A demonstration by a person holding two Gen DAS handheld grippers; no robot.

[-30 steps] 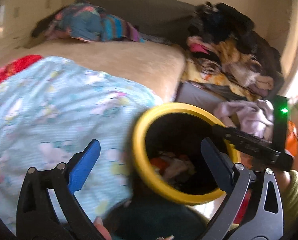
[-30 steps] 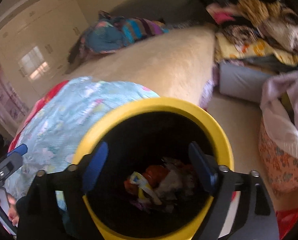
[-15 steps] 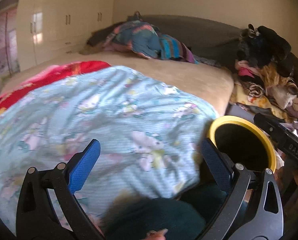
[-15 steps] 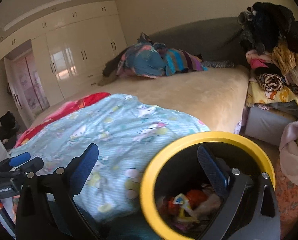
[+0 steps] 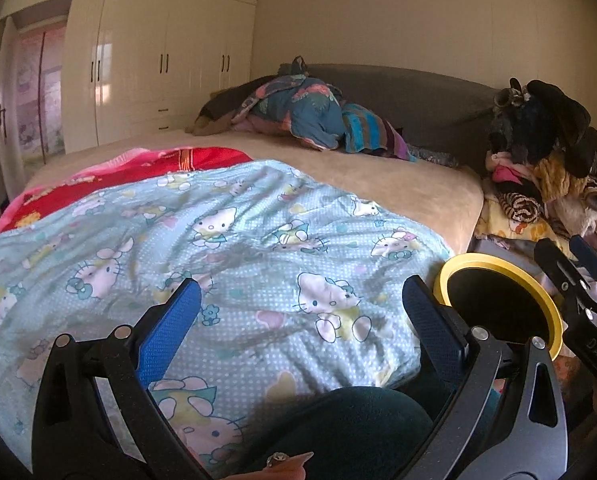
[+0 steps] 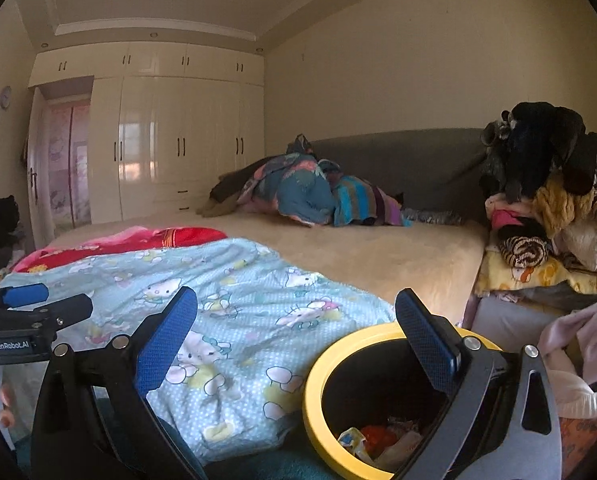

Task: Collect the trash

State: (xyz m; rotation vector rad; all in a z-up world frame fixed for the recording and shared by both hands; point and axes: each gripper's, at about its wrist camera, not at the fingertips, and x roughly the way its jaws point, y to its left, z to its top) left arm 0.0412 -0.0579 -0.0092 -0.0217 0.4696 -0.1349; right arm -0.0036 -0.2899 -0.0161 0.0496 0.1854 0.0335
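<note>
Both pairs of jaws stand wide apart and hold nothing: the left gripper (image 5: 300, 308) hovers over the near part of the Hello Kitty blanket (image 5: 226, 248), and the right gripper (image 6: 296, 320) hangs just to its right, one blue pad in front of the yellow-rimmed trash bin (image 6: 326, 364). The bin stands on the floor at the near right corner of the bed (image 5: 398, 188), probably set there so that scraps can be dropped in within easy reach. Only the right wrist view looks down into it, showing crumpled wrappers and something orange (image 6: 378, 436) at the bottom; from the left wrist view the bin's mouth (image 5: 498, 308) reads as a dark disc with no contents visible. The left view in turn shows a dark teal fabric mound (image 5: 350, 432) close under the gripper. No loose trash is evident on the blanket in either view, so the collecting looks largely done, or the next piece lies out of sight.
</note>
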